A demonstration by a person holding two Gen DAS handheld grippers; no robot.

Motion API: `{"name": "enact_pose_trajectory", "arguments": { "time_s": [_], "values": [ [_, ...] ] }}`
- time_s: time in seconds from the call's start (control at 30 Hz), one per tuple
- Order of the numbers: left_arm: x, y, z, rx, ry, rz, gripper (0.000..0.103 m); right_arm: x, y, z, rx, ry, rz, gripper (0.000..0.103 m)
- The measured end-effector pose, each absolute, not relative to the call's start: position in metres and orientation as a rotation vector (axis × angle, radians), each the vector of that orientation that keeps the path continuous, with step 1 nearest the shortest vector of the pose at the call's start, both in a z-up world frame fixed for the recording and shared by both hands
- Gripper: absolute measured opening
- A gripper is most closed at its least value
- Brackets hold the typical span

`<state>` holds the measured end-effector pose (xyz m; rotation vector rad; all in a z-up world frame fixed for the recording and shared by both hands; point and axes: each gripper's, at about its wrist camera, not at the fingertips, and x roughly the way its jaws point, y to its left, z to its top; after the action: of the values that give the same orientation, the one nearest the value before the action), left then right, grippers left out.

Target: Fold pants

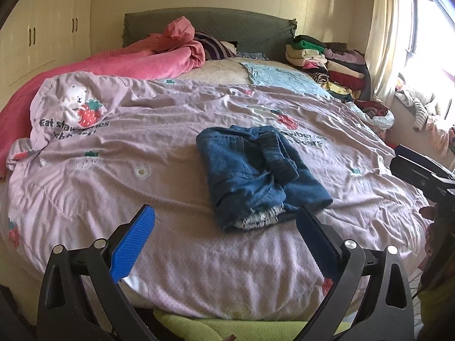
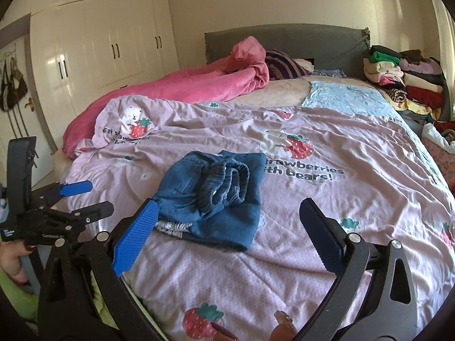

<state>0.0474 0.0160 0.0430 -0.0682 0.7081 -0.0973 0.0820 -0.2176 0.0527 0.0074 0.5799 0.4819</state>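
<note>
— While both tools hang over the near edge of the bed, where are the pants?
— The pants (image 1: 261,176) lie folded into a blue denim bundle on the lilac quilt (image 1: 170,153), just ahead of the left gripper (image 1: 226,244) and slightly to its right. Seen from the right gripper (image 2: 227,227), the same bundle (image 2: 213,196) sits ahead and to the left, its near corner close to the left blue pad (image 2: 133,236). The elastic waistband is bunched on top, and a patterned lining peeks out at the near hem.
— Is either tool holding anything?
— No. Both have their jaws spread wide with nothing between them, clear of the cloth.
— Any writing?
— On the quilt, to the right beyond the pants: "strawberries with bears!" (image 2: 301,170) under a bear with a strawberry. Far left, a crumpled fold reads "Eat straw…", the rest lost in creases. The small white print on the left tool's body is too small to read
</note>
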Motion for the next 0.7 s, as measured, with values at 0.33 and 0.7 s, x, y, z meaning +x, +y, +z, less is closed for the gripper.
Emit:
{"name": "enact_pose_trajectory", "arguments": {
  "time_s": [0.33, 0.7],
  "values": [
    [0.030, 0.013, 0.026, -0.067, 0.731, -0.094, 0.099, 0.063, -0.218, 0.026, -0.003, 0.642, 0.465, 0.094],
    [0.029, 0.008, 0.000, -0.061, 0.776, -0.086, 0.099, 0.068, -0.215, -0.011, 0.019, 0.731, 0.436, 0.094]
  ]
}}
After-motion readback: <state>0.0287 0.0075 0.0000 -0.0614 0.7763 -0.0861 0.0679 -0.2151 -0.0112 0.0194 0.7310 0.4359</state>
